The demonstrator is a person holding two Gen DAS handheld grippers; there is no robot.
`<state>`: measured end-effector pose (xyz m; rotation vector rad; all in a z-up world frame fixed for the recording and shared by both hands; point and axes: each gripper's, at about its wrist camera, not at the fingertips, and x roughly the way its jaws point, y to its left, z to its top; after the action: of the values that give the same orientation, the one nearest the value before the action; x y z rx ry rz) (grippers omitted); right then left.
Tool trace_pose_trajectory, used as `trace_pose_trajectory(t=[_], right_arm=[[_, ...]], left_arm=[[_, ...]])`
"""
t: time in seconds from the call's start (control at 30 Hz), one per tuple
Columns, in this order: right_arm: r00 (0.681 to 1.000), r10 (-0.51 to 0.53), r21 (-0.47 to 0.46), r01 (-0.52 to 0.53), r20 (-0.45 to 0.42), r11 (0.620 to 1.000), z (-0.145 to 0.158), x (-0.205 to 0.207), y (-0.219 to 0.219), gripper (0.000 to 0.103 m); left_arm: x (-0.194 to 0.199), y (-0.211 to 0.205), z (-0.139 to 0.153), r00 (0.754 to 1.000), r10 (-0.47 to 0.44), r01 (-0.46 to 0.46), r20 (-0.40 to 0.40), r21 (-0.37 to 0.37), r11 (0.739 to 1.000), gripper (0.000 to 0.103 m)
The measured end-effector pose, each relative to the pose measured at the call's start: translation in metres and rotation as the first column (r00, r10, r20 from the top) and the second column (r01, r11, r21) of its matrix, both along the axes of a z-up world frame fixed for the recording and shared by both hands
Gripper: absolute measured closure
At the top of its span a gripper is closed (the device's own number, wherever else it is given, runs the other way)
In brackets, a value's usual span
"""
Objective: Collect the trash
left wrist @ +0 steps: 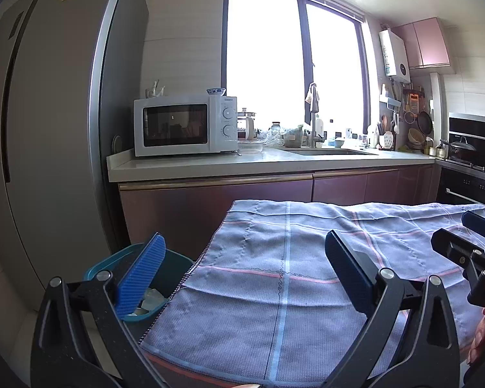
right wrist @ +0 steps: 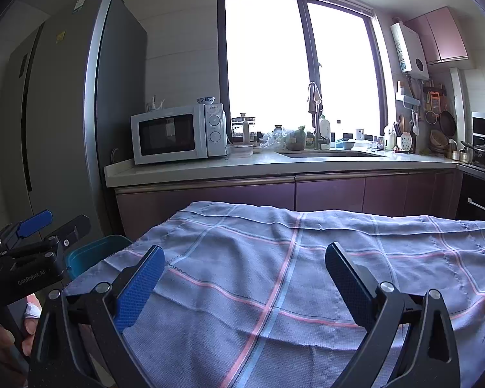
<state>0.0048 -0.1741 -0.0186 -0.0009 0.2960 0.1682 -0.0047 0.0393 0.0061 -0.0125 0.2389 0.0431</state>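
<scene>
A: Trash, pale crumpled scraps (left wrist: pixel 150 300), lay inside the teal plastic bin (left wrist: pixel 95 270) at eight o'clock, beside the checked lavender cloth (left wrist: pixel 274 258).

B: And the claws?

A: Left gripper (left wrist: pixel 242 268) and right gripper (right wrist: pixel 244 278) both gaped wide, holding nothing. Collection looked finished; next meant checking for leftovers.

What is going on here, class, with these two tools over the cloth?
A person holds two grippers, both open and empty, over a table draped in a blue-grey checked cloth. The left gripper and right gripper hover above it. A teal plastic bin beside the table's left edge holds some pale scraps. No trash shows on the cloth.
</scene>
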Motion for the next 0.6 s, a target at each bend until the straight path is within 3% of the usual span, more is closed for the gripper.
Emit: trace_pose_trajectory(t=[0.6], right_arm=[[1.0,-0.001,0.001,0.001,-0.001,1.0,-0.0006,0.0017,-0.0003,0.007]], left_arm=[[-0.0007,-0.0008,0.0004,1.0,0.001,-0.001,-0.001,0.004,1.0,0.006]])
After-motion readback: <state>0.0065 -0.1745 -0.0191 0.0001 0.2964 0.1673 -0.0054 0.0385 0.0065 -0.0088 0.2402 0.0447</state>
